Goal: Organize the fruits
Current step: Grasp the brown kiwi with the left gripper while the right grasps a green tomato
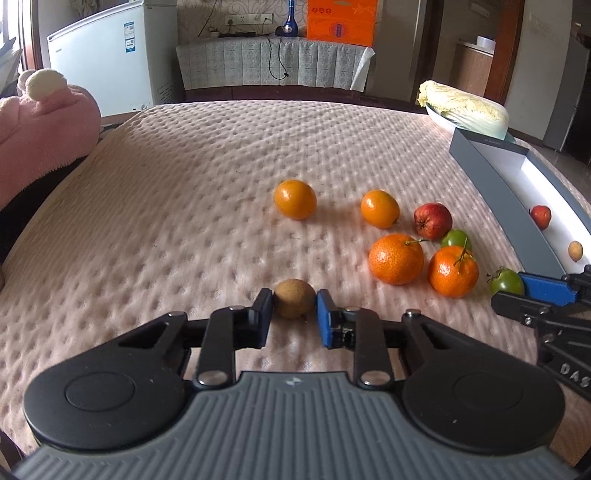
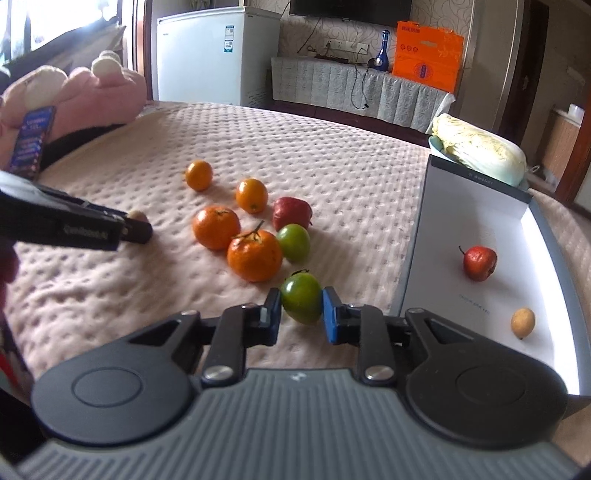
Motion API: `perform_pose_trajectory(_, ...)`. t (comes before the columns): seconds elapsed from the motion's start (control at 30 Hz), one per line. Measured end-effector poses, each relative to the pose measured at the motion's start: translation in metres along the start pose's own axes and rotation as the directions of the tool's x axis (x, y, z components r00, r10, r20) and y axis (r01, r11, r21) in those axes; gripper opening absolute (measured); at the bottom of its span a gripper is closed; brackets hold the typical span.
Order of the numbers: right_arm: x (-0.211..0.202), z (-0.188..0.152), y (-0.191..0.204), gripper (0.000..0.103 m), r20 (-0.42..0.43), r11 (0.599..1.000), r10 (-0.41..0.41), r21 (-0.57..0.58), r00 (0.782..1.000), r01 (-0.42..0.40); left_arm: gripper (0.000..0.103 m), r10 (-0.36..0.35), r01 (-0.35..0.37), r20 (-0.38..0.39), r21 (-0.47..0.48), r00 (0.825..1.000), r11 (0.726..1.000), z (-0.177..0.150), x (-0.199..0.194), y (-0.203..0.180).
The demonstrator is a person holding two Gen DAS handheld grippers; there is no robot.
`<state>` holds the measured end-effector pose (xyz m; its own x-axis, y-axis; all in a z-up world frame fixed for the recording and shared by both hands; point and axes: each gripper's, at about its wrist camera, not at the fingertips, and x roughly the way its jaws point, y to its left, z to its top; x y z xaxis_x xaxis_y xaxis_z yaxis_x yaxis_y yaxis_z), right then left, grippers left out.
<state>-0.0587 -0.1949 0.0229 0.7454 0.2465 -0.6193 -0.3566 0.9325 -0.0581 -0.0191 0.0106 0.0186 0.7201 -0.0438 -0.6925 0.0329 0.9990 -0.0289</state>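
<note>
**Q:** Tool positions — what does each one grip?

**A:** Left tool pinches a small brown longan-like fruit between its blue pads, low over the cloth. Right tool pinches a green fruit with a stem, its pads pressed on both sides.

**Q:** On what surface, and in what room?

**A:** A pale pink, dimpled cloth covers the wide surface. Behind it stand a white chest freezer, a covered sideboard with an orange box and a blue bottle, and a pink plush toy at the left edge. A napa cabbage lies on a dish at the far right.

**Q:** Where are the other fruits relative to the tools?

**A:** Ahead of the right tool sits a loose cluster: two stemmed mandarins, two smooth oranges, a red fruit and a second green fruit, which touches the nearer mandarin. Just right of that tool lies an open grey box with a white floor, holding one red fruit and one small tan fruit, well apart.
</note>
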Motion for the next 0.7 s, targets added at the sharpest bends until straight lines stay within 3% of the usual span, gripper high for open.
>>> perform_pose_trajectory(0.27,-0.02,0.006,-0.012,0.027,0.033,0.991,0.095,0.09,0.995,-0.097,0.03,-0.011,0.012,0.041,-0.024,0.999,1.0,0.007,-0.014,-0.004)
perform_pose_trajectory(0.7,-0.04,0.009,-0.026,0.027,0.079,0.987,0.105,0.114,0.991,-0.113,0.03,-0.044,0.043,0.059,0.006,0.997,0.999,0.021,-0.022,-0.044)
